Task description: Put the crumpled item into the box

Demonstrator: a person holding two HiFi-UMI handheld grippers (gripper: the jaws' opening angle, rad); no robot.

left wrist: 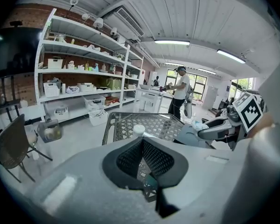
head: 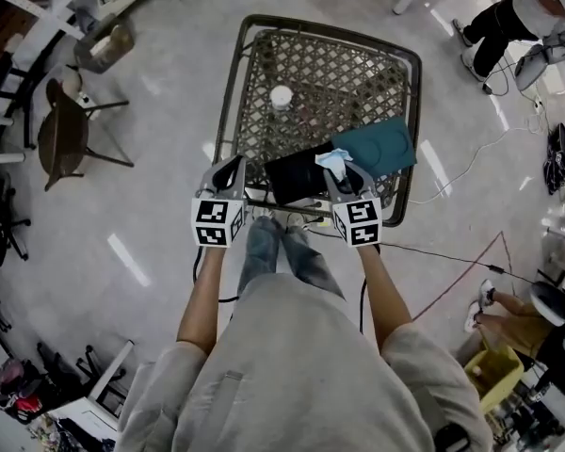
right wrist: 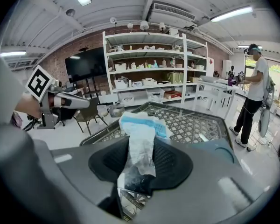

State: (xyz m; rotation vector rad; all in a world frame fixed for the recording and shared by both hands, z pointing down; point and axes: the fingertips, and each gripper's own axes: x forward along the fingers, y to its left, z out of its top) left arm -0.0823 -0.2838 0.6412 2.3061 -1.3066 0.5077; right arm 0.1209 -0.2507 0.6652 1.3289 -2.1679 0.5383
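R claw [right wrist: 140, 154] round crumpled blue-white item [right wrist: 141, 125]

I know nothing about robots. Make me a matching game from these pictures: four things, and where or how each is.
Things:
1 crumpled item
2 white cup
3 teal panel
4 left gripper

Places or states:
A holds nothing
B stands alone on the mesh table
C clamped in the right gripper
D next to the black box

Pairs: 1-C, 2-B, 3-D, 4-A
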